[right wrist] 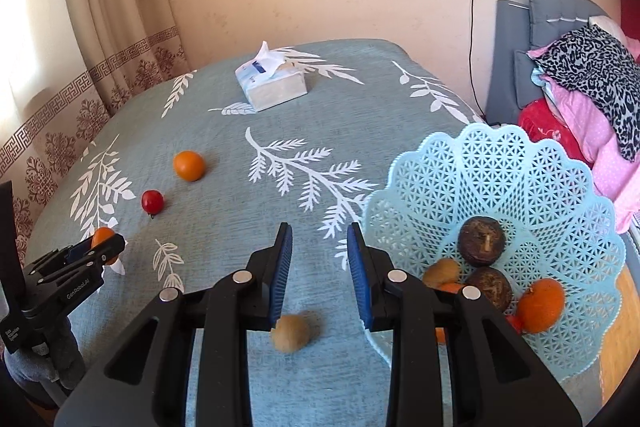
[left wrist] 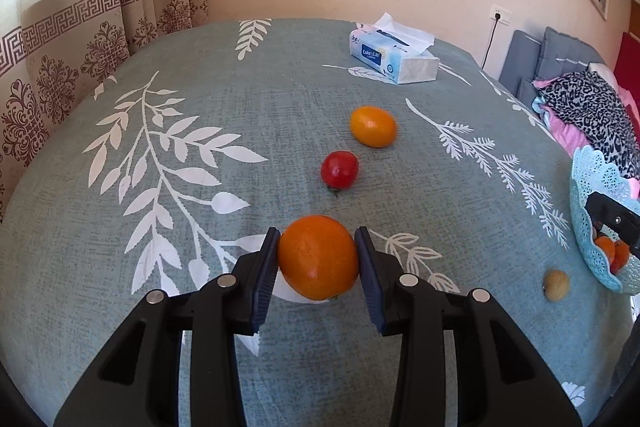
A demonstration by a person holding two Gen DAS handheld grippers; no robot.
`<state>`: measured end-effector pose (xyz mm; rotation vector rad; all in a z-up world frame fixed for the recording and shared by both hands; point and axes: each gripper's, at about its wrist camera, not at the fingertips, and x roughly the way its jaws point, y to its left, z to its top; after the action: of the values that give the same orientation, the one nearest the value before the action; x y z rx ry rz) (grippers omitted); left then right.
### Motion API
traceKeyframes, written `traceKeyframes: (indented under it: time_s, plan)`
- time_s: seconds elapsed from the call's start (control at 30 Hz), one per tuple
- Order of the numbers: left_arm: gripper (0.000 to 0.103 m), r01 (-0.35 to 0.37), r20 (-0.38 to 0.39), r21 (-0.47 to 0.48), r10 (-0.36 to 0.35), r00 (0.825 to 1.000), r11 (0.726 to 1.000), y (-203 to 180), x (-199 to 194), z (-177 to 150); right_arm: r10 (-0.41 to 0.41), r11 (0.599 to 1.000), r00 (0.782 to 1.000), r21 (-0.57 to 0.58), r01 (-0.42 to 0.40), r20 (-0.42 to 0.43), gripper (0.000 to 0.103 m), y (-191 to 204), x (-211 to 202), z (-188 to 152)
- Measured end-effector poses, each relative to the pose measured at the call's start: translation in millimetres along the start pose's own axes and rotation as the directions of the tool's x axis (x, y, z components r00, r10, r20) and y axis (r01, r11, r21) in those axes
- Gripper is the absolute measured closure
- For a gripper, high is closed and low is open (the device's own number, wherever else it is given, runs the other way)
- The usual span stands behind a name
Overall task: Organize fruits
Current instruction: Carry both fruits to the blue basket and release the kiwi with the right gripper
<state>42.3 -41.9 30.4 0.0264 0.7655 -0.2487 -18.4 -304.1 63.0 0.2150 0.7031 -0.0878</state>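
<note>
My left gripper (left wrist: 317, 241) is shut on an orange (left wrist: 318, 257) just over the tablecloth; it also shows in the right wrist view (right wrist: 103, 235). Beyond it lie a red fruit (left wrist: 339, 169) and a second orange (left wrist: 373, 126). My right gripper (right wrist: 319, 237) is open and empty above a small tan fruit (right wrist: 291, 332) that lies below its left finger. The light blue lattice basket (right wrist: 500, 179) stands just right of it and holds two dark brown fruits (right wrist: 481, 241), an orange (right wrist: 540, 304) and a tan fruit (right wrist: 441, 271).
A tissue pack (right wrist: 272, 83) lies at the far side of the table (right wrist: 224, 131). A bed with pillows and clothes (right wrist: 592, 87) stands to the right. Curtains (right wrist: 100, 47) hang on the left. The basket stands at the table's right edge.
</note>
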Motion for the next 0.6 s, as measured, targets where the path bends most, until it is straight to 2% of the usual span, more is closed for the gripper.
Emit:
traceKeyframes:
  time_s: [0.2,0.3,0.6]
  plan:
    - [0.064,0.02,0.003,0.014,-0.02,1.0,1.0,-16.0,-4.2,-0.2,0.071,0.997,0.997,0.014,-0.071,-0.019,0.074,-6.9,-6.6,-8.4]
    - [0.064,0.029,0.004,0.025,-0.029,1.0,0.999,-22.0,-6.5,-1.5,0.112,0.994,0.992,-0.007,-0.113,-0.059,0.074,1.3,-5.5,-19.8]
    - [0.064,0.038,0.007,0.024,-0.038,0.999,0.999,-23.8,-9.1,-2.9,0.098,0.992,0.985,-0.07,-0.108,-0.14,0.074,22.9,13.9,-40.2]
